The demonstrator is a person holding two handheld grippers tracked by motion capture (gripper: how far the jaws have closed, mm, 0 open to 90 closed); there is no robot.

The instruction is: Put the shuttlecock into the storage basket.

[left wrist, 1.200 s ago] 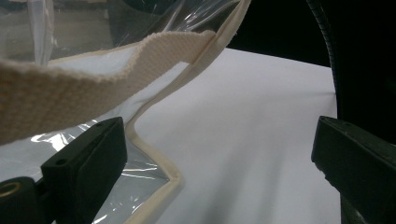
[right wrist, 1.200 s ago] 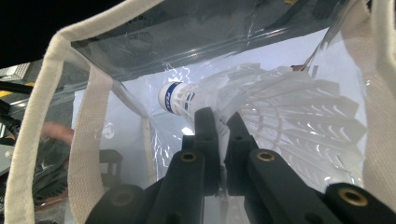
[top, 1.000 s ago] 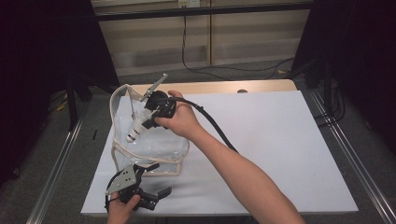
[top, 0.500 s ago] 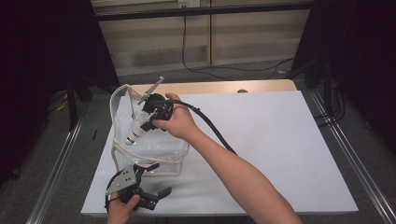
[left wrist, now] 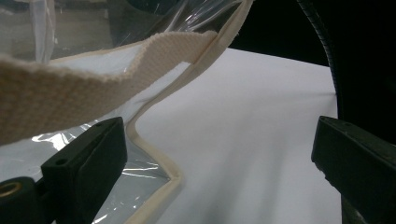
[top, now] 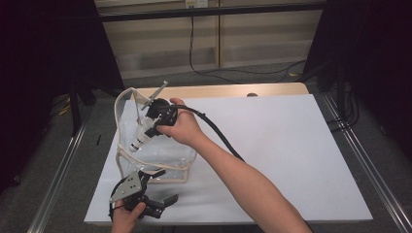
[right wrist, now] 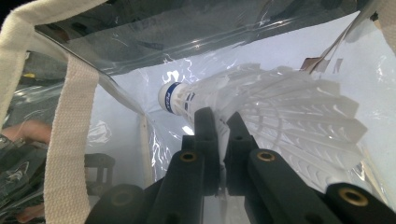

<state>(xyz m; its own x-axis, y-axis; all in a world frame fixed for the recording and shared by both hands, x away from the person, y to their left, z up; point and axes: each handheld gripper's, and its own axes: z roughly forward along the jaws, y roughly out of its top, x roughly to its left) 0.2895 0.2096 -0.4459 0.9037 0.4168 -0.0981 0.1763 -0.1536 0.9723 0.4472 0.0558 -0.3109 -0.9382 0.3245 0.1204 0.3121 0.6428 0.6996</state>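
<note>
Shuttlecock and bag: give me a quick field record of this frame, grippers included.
item: white shuttlecock, cork tip with blue band
container: clear plastic bag with cream trim, on white table
right gripper: shut on shuttlecock feathers, inside the bag mouth
left gripper: open, jaws wide, at bag's near edge
bag strap: hangs above left gripper's jaw, not gripped
shuttlecock released: not yet

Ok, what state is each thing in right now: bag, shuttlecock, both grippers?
Bag: clear, standing on the table, top open, one strap hanging free in front of the left gripper.
Shuttlecock: pinched at its feathers, cork end pointing down into the bag.
Right gripper: shut on the shuttlecock.
Left gripper: open, holding nothing.
</note>
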